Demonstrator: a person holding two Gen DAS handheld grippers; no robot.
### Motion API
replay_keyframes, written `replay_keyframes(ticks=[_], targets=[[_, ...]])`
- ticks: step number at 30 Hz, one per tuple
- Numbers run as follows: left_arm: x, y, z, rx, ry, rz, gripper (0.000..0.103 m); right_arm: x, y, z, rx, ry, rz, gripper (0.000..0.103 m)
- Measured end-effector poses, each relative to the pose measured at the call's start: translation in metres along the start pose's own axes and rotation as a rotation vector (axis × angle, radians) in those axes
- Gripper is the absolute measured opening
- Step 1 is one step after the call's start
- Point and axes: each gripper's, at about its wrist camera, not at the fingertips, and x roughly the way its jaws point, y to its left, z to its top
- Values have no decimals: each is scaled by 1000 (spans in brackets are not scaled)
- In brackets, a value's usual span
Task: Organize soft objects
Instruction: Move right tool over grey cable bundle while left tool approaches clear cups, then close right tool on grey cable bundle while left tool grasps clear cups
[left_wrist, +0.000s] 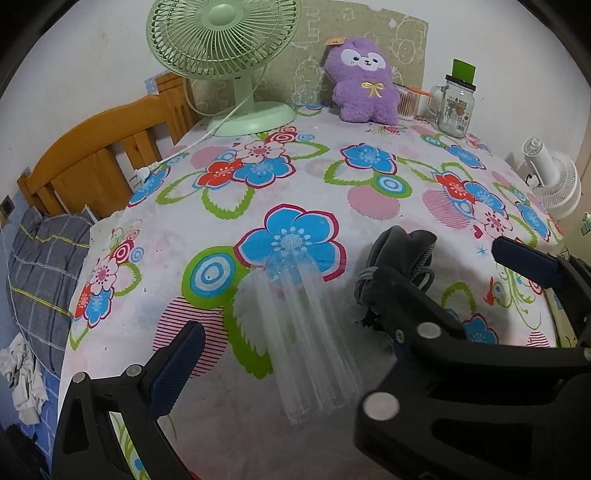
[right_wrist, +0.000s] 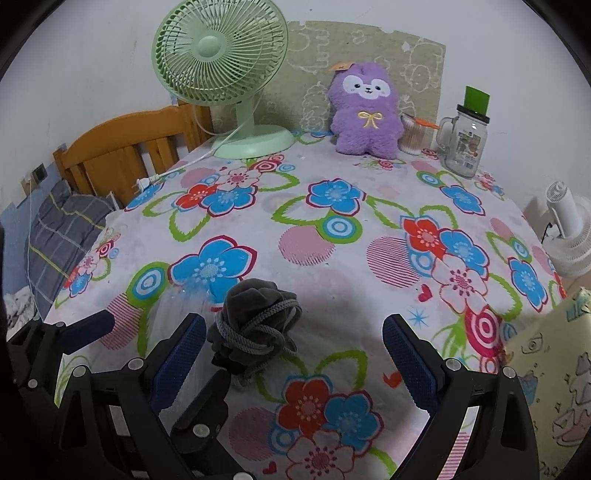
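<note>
We find both grippers, left gripper (left_wrist: 373, 291) and right gripper (right_wrist: 295, 350), with jaws apart, straddling the grey bundle (right_wrist: 255, 325) near the tabletop's (right_wrist: 369, 258) front edge, and advise one centred pinch across its cord-wrapped middle.

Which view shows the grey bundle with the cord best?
The right wrist view: the grey bundle lies whole on the floral tablecloth, cord wraps visible, just ahead of the open right tongs. In the left wrist view, the bundle is partly hidden behind the right tongs' black arm.
</note>
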Motion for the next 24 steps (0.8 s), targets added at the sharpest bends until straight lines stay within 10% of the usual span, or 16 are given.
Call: replay_keyframes(ticks=[11, 24], targets=[[8, 2, 1, -2, 20, -1, 103, 18, 5, 3, -14, 11, 12, 88], [10, 5, -2, -15, 27, 1, 103, 19, 8, 1, -43, 47, 59, 42]])
